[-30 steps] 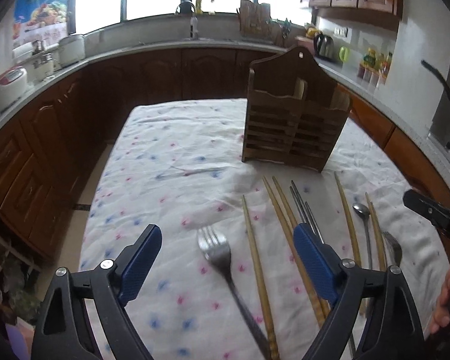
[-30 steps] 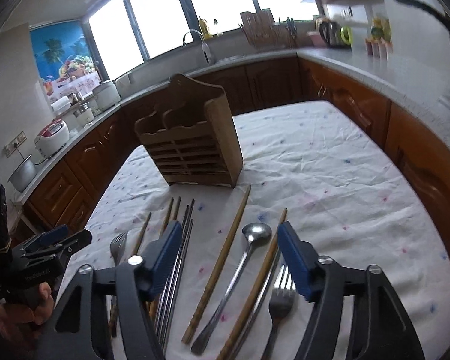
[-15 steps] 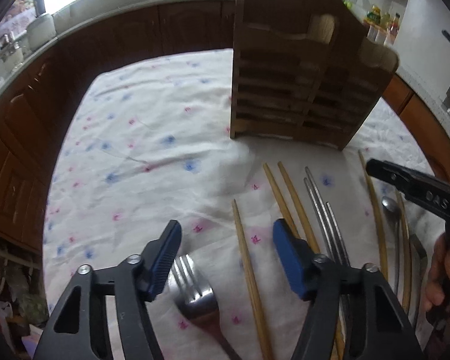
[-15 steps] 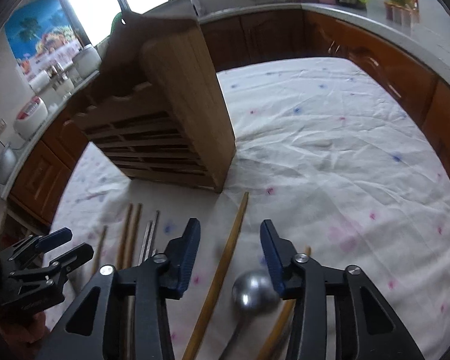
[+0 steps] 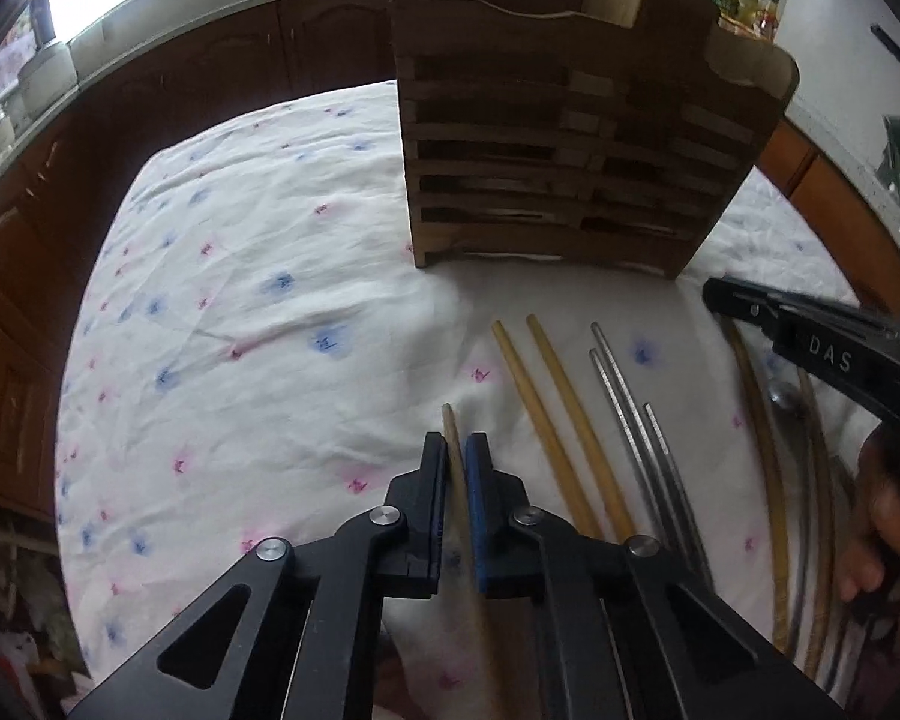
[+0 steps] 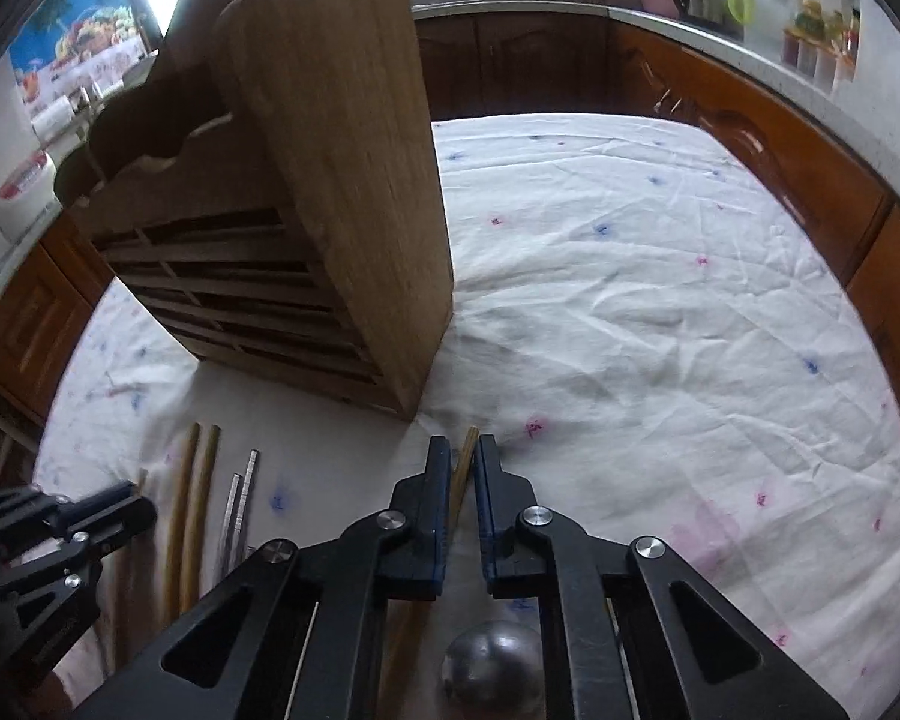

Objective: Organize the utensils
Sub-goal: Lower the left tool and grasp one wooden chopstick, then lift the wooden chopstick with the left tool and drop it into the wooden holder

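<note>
left gripper [image 5: 457, 456] clenched on a wooden chopstick [image 5: 450, 426] at the near left of the row; right gripper [image 6: 462, 462] clenched on another chopstick [image 6: 467, 450] near the wooden holder [image 6: 342, 210]. lift each level, tips clear of the cloth [image 6: 630, 300]. open cloth lies far right; holder's corner stands close ahead.

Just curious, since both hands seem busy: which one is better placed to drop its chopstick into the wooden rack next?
Probably the right. Both grippers have jaws shut on a chopstick, but the right one's tip lies nearer the rack.
</note>
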A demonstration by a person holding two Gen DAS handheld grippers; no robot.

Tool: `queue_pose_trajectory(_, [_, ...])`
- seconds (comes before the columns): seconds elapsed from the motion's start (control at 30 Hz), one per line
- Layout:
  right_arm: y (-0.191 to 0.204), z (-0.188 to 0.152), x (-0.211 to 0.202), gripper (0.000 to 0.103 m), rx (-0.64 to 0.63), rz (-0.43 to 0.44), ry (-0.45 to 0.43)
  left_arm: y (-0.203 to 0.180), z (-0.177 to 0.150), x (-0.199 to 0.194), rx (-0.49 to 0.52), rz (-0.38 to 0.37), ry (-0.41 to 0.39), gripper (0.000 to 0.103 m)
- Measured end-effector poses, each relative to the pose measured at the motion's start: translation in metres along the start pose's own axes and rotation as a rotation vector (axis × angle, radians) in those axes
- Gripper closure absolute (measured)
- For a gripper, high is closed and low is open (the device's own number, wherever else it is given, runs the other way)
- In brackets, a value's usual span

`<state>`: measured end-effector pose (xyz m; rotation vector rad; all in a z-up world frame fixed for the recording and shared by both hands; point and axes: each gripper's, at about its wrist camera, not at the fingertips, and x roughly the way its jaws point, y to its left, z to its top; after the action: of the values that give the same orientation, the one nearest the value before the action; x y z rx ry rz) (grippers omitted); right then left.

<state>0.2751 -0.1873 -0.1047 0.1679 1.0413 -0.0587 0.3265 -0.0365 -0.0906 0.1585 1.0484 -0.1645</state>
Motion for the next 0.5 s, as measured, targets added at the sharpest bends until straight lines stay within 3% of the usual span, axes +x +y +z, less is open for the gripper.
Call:
queue_pose_trajectory(0.3, [0.003,-0.002,-0.058,0.098,0.028,0.144,-0.106,0.012,-0.014,-0.044,-0.098,-0.161,-0.111,0.1])
queue_pose_trajectory(0.5, [0.009,-0.008,-0.101,0.099,0.009,0.183,-0.181,0.025,-0.033,-0.08,-0.148,-0.239,-0.216,0.1])
